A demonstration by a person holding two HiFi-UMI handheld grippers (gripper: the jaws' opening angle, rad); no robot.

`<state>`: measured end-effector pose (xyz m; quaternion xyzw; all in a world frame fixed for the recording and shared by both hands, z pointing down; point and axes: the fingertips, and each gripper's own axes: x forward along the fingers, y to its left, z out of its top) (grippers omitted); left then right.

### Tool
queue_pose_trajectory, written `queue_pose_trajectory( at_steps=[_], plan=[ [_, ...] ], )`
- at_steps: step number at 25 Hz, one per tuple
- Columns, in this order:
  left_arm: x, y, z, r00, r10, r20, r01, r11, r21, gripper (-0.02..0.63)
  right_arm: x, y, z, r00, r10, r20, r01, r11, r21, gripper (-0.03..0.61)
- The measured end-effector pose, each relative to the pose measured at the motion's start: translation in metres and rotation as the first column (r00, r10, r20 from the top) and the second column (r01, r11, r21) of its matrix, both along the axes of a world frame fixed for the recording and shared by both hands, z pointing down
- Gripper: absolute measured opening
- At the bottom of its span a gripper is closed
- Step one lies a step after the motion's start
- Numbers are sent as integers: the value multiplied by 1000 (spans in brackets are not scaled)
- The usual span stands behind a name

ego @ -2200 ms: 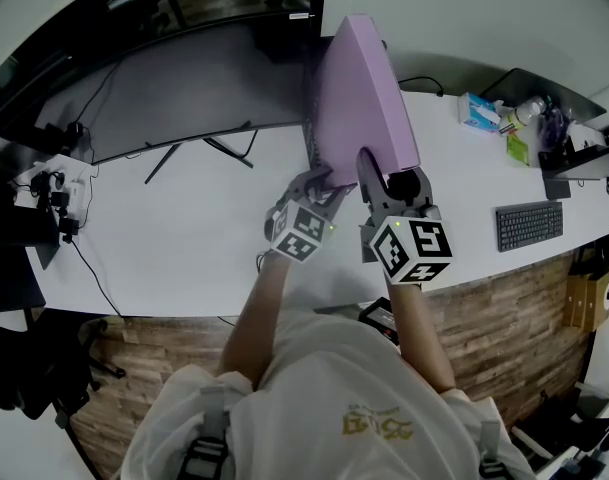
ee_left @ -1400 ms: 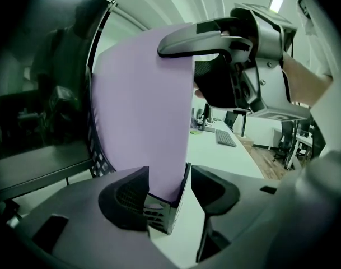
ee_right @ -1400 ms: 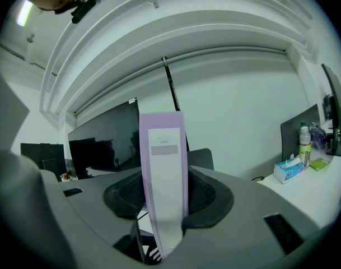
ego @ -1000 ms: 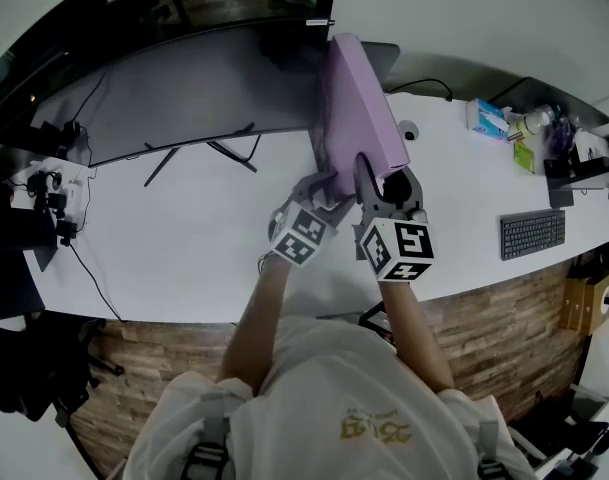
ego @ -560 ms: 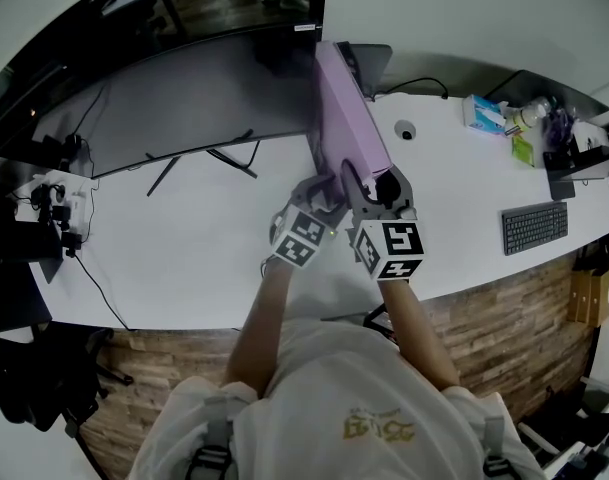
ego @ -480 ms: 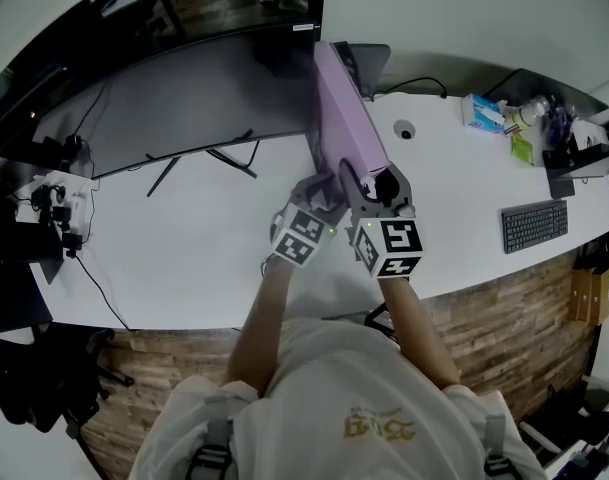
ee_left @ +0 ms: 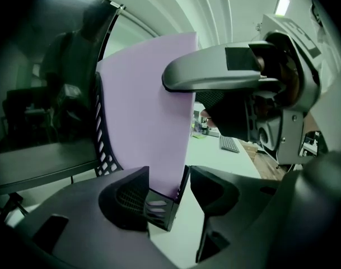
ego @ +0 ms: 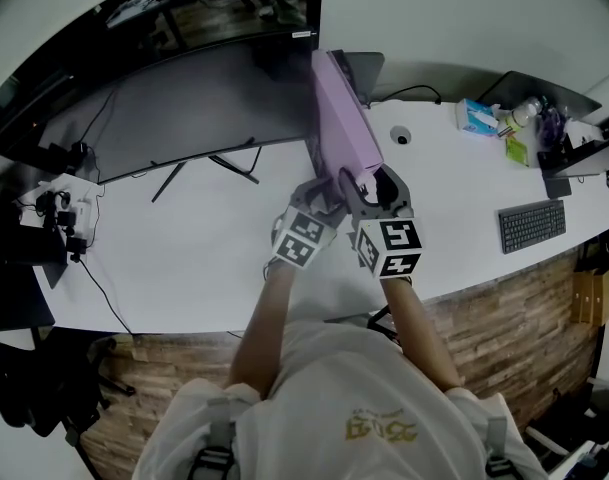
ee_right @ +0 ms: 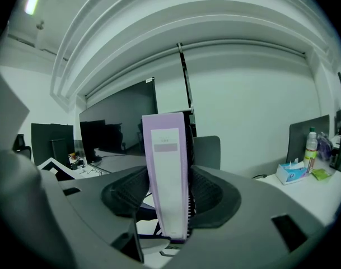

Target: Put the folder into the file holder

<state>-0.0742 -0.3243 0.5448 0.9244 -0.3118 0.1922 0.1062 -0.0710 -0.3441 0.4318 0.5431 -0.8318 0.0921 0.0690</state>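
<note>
The purple folder [ego: 342, 118] stands nearly upright on the white desk [ego: 184, 238], its lower part inside the black mesh file holder [ee_left: 159, 212] just beside the curved monitor [ego: 184, 98]. The right gripper [ego: 370, 182] meets it from the near side. In the right gripper view the folder's spine [ee_right: 166, 172] rises between the jaws, which have just been opening and now sit close on either side without clamping it. The left gripper [ego: 322, 193] is low at the holder's near left corner. In the left gripper view, that corner and the folder's bottom edge lie between jaws held apart, with a sliver of desk showing beside the right-hand jaw. A keyboard [ego: 529, 226] lies well apart to the right.
</note>
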Motion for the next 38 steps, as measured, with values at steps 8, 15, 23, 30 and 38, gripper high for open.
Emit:
queue_pose_trajectory(
  at_steps=[8, 15, 23, 30, 38],
  plan=[
    [-6, 8, -25, 998, -33, -55, 34, 999, 15, 218, 11, 21, 1, 999, 5, 53, -5, 1000, -17, 218],
    [-17, 23, -43, 996, -81, -39, 84, 994, 68, 181, 32, 49, 12, 993, 47, 105, -43, 998, -45, 185],
    [-32, 48, -60, 984, -140, -110, 148, 986, 72, 138, 48, 82, 16, 987, 76, 143, -69, 996, -53, 61],
    [-49, 65, -69, 953, -214, -213, 226, 974, 30, 102, 60, 107, 18, 984, 110, 142, -104, 994, -46, 13],
    [-71, 76, -85, 884, -295, -363, 302, 952, -38, 14, 65, 125, 20, 982, 145, 124, -142, 989, -31, 12]
  ],
)
